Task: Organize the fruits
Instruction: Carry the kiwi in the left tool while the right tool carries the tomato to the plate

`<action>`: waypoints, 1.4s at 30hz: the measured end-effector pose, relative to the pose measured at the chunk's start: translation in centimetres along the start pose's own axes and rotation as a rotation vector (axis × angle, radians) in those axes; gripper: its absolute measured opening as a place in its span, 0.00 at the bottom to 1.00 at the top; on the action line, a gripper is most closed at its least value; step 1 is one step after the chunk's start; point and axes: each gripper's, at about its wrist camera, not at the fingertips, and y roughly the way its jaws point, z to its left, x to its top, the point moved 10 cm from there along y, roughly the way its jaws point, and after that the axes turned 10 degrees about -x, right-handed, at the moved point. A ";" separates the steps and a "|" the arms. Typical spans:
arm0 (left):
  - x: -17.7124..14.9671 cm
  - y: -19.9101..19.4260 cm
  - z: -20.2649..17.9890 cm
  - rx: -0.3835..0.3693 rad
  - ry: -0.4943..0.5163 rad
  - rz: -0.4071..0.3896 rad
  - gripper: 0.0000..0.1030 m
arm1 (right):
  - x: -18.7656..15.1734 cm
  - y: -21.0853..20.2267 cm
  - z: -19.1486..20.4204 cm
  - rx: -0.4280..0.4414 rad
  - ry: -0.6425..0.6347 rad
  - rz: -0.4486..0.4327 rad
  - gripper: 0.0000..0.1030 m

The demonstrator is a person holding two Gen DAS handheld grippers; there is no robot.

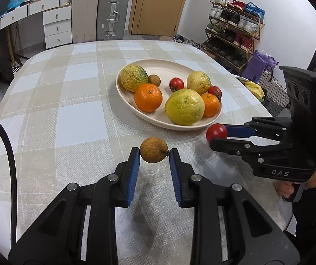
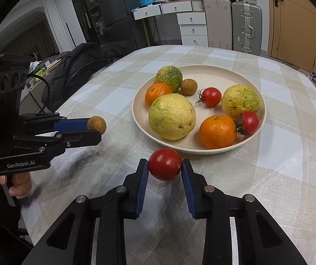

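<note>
Longan (image 1: pixel 153 153) and tomato (image 2: pixel 165 164) each clamped between jaws.

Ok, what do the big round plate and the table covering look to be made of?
The round cream plate looks like matte plastic or a fibre composite, possibly unglazed ceramic: its surface is even and dull, with no glassy shine and only faint concentric rings. The checked beige, white and pale blue tablecloth looks like woven fabric: a visible weave texture, soft wrinkles, and draping at the table edge.

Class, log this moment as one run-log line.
left gripper: shut on longan | right gripper: shut on tomato | plate: eight fruits | next: likely plate both
</note>
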 end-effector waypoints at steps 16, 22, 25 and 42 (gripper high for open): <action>1.9 -1.2 0.6 0.044 -0.021 -0.091 0.24 | 2.1 -3.8 -2.2 -0.004 0.067 -0.138 0.30; 3.0 -1.5 0.8 0.065 -0.018 -0.124 0.24 | 2.8 -5.0 -3.2 -0.024 0.086 -0.191 0.30; 3.5 -1.4 0.7 0.067 -0.015 -0.133 0.24 | 3.1 -5.5 -3.8 -0.036 0.097 -0.209 0.30; 8.6 0.0 -0.1 0.087 0.036 -0.190 0.24 | 5.0 -6.2 -6.5 -0.075 0.137 -0.258 0.31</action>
